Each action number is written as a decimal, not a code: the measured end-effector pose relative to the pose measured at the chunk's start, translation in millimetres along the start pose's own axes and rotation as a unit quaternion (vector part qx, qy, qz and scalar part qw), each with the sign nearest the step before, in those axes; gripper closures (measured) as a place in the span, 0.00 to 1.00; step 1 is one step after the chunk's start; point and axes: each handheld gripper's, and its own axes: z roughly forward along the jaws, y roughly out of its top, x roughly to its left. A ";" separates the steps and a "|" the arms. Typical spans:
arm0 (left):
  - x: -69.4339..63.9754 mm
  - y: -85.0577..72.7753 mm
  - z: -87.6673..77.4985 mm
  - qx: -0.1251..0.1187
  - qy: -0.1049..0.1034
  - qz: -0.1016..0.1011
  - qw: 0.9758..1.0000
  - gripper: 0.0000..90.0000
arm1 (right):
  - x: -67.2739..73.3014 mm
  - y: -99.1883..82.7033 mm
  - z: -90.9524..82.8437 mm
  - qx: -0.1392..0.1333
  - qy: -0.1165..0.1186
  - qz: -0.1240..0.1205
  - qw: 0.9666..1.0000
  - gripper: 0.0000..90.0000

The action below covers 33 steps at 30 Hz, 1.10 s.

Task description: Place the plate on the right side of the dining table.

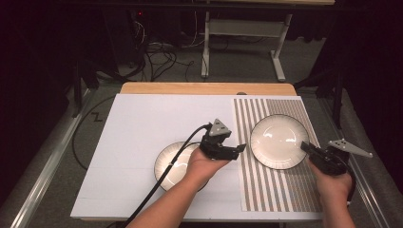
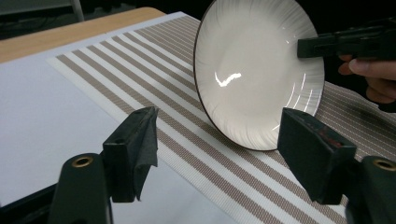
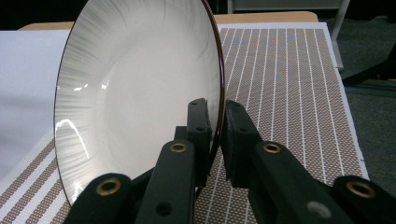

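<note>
A white plate with a dark rim [image 1: 279, 141] [image 2: 257, 70] [image 3: 140, 93] is tilted up over the brown-and-white striped placemat [image 1: 280, 190] [image 2: 187, 121] [image 3: 289, 93]. My right gripper [image 1: 305, 147] [image 3: 215, 109] is shut on its rim. In the left gripper view the plate's lower edge is down at the mat. A second white plate [image 1: 173, 164] lies flat on the white board [image 1: 142, 128], partly under the left hand. My left gripper [image 1: 240, 148] [image 2: 219, 154] is open, with its jaws pointing at the tilted plate, a little short of it and holding nothing.
The white board and the placemat cover a wooden table [image 1: 204, 88]. A black cable [image 1: 161, 180] trails from the left gripper over the flat plate toward the front edge. Beyond the table are a white frame's legs [image 1: 278, 61] and floor cables [image 1: 161, 57].
</note>
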 end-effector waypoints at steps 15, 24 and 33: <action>29.8 -33.5 -97.4 -0.054 0.040 -0.004 0.998 0.25 | 4.1 5.2 7.4 0.024 -0.015 0.002 1.000 0.93; 52.1 -66.1 -151.4 -0.063 0.077 -0.019 0.995 0.18 | 1.8 4.6 12.8 0.040 -0.021 0.012 0.999 0.91; 72.9 -100.9 -201.3 -0.073 0.112 -0.027 0.991 0.14 | 0.1 5.2 18.4 0.051 -0.026 0.026 0.998 0.91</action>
